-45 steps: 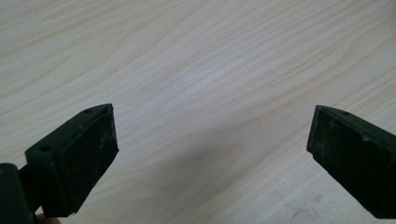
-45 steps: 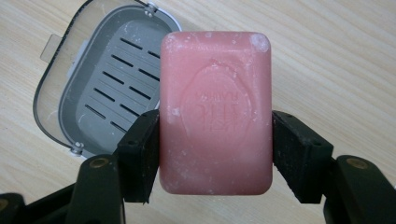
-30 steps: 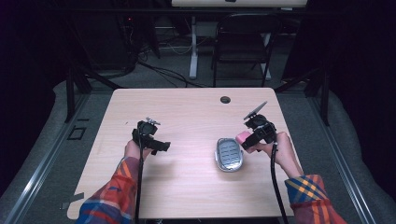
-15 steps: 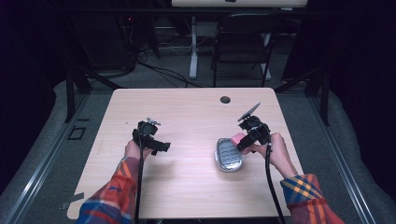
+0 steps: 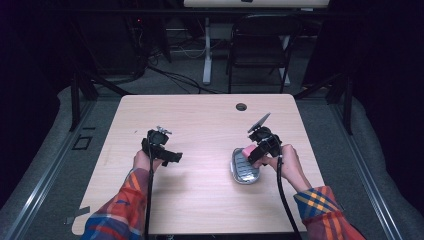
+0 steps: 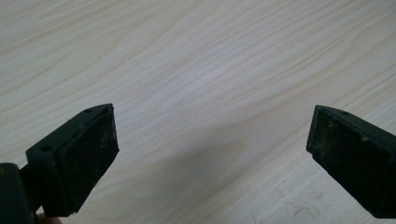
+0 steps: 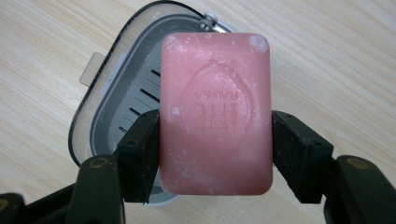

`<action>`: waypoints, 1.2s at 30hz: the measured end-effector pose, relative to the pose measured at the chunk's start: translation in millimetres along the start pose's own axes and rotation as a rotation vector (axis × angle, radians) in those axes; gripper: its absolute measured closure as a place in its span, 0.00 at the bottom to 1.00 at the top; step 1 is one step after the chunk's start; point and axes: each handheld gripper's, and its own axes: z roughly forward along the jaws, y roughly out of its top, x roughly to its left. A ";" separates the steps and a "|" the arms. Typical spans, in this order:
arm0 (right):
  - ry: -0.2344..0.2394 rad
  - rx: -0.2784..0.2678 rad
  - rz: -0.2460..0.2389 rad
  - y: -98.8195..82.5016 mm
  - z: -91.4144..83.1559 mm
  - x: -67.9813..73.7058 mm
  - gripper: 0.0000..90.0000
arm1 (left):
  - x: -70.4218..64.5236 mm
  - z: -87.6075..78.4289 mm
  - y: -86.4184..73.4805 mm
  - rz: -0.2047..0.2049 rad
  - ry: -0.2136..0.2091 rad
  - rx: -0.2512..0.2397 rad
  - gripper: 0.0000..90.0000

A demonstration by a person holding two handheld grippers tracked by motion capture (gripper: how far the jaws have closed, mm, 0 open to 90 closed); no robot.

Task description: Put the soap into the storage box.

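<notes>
A pink bar of soap [image 7: 215, 112] with a stamped mark is pinched across its width by my right gripper [image 7: 215, 151], whose two black pads press on its sides. Right under the bar lies an oval grey soap dish [image 7: 123, 105] with a slotted insert. In the high view the right gripper [image 5: 252, 154] holds the soap [image 5: 248, 150] over the far end of the soap dish [image 5: 243, 169] on the right half of the table. My left gripper [image 5: 170, 159] hovers over the left half of the table, and its jaws [image 6: 210, 154] stand wide apart above bare wood.
The light wooden table [image 5: 200, 125] has a round cable hole [image 5: 241, 106] near its far edge. A dark chair [image 5: 260, 50] and a white desk leg [image 5: 206, 55] stand beyond the table. Cables trail from both grippers toward the near edge.
The right hand with the soap has drifted left and down, from beside the dish's far right rim to over the dish. The left hand has stayed put.
</notes>
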 end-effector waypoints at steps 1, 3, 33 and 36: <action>0.007 -0.009 0.005 -0.1 2.0 1.0 0.41 | 0.0 0.0 0.0 0.000 0.000 0.000 0.02; 0.000 0.012 -0.008 1.3 3.4 2.5 0.41 | -0.2 0.2 -0.1 -0.001 0.003 -0.001 0.02; 0.130 0.008 0.049 -4.3 -3.7 4.1 0.43 | -0.3 -0.1 0.1 0.002 -0.005 0.001 0.02; 0.136 -0.018 0.032 -7.5 -11.5 -3.4 0.42 | 0.0 1.1 0.0 0.003 -0.004 0.001 0.02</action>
